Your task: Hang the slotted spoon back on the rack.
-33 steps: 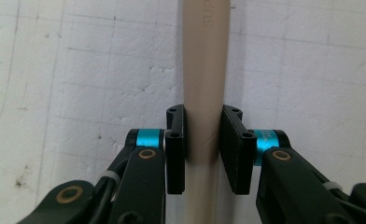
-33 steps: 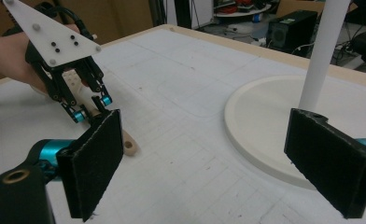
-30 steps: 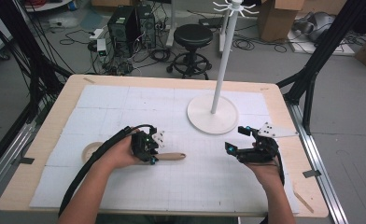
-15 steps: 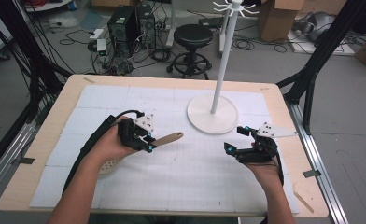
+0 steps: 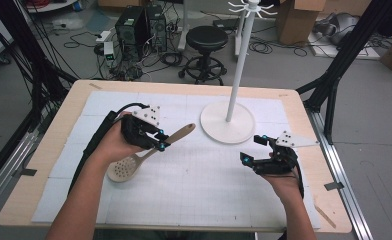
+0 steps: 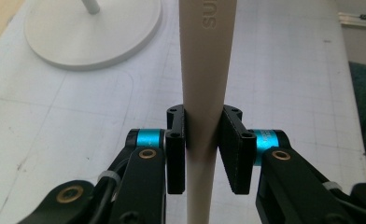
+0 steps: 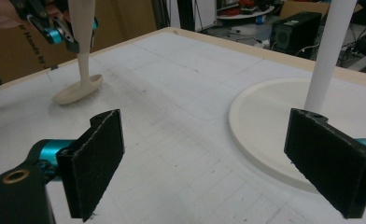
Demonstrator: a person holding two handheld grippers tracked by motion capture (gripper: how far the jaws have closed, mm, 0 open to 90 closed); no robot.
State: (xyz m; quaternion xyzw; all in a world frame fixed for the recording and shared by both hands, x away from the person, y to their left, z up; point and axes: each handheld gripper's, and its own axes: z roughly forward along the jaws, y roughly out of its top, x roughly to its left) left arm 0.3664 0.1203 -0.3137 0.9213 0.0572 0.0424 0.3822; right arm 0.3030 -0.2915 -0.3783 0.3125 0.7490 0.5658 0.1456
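Left gripper (image 5: 160, 140) clamped on the handle of the wooden slotted spoon (image 5: 149, 154), jaws pressing both sides of the shaft. Left gripper view: embossed lettering on the handle (image 6: 204, 70), unreadable from above. High view: slots in the spoon bowl, which the left gripper view does not give. Right gripper view: spoon (image 7: 82, 70) seen from table level, bowl down on the white mat (image 7: 181, 140), handle rising steeply. Long axis in the high view runs from bowl at lower left to handle tip at upper right, tip pointing toward the rack base (image 5: 227, 122). Right gripper (image 5: 254, 150) released, jaws wide apart with nothing between them, near the base.
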